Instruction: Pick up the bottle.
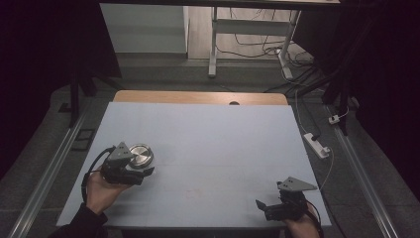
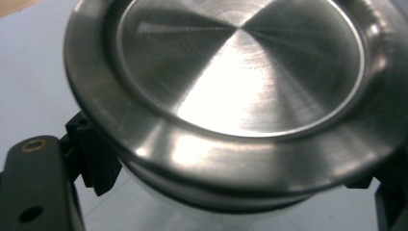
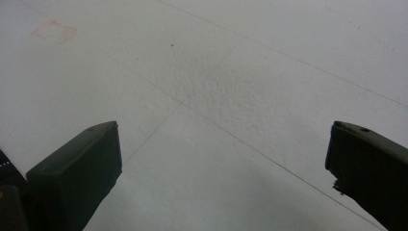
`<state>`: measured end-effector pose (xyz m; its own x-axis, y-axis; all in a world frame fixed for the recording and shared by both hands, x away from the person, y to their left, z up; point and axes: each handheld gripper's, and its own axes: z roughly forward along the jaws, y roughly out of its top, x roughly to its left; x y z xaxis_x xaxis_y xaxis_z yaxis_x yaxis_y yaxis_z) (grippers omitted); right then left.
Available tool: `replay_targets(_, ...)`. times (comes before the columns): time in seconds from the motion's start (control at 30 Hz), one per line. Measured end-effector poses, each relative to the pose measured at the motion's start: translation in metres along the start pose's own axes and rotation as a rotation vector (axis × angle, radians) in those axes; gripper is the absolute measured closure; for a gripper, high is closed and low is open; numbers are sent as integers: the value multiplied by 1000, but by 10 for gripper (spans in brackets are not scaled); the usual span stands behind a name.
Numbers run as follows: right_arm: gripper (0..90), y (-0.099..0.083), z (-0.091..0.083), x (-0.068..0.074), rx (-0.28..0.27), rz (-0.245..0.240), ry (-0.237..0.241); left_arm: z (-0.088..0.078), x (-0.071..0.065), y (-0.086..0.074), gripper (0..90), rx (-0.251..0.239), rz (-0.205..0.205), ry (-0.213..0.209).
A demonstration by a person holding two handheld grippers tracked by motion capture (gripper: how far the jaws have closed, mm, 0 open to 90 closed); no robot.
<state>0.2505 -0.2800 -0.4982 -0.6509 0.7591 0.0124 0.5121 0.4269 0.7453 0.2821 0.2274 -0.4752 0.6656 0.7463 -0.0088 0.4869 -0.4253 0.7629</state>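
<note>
A round brushed-steel container with a rimmed lid [image 1: 141,154] is at the left of the white table [image 1: 223,134]. My left gripper [image 1: 143,171] is shut on it, held by a hand coming in from the bottom left. In the left gripper view the shiny lid [image 2: 240,72] is very close, and the black jaws clasp the paler body under the rim from both sides. My right gripper [image 1: 260,206] rests near the table's front right edge. Its jaws stand wide open over the bare table surface [image 3: 223,72], with nothing between them [image 3: 223,163].
A wooden strip [image 1: 198,97] borders the table's far edge. A white power strip [image 1: 317,145] and cables lie on the floor to the right. A white desk frame [image 1: 214,44] stands behind. Metal rails [image 1: 49,173] run along both sides.
</note>
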Motion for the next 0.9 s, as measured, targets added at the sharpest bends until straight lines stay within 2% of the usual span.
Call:
replay_targets(0.23,0,0,0,0,-4,5,0,10,-9,18,157,-5,34,-49)
replay_targets(0.4,0,0,-1,-1,-6,6,2,18,-16,31,157,-4,71,-68)
replay_targets(0.9,0,-1,-2,-2,-16,18,0,42,-33,64,157,-1,126,-150)
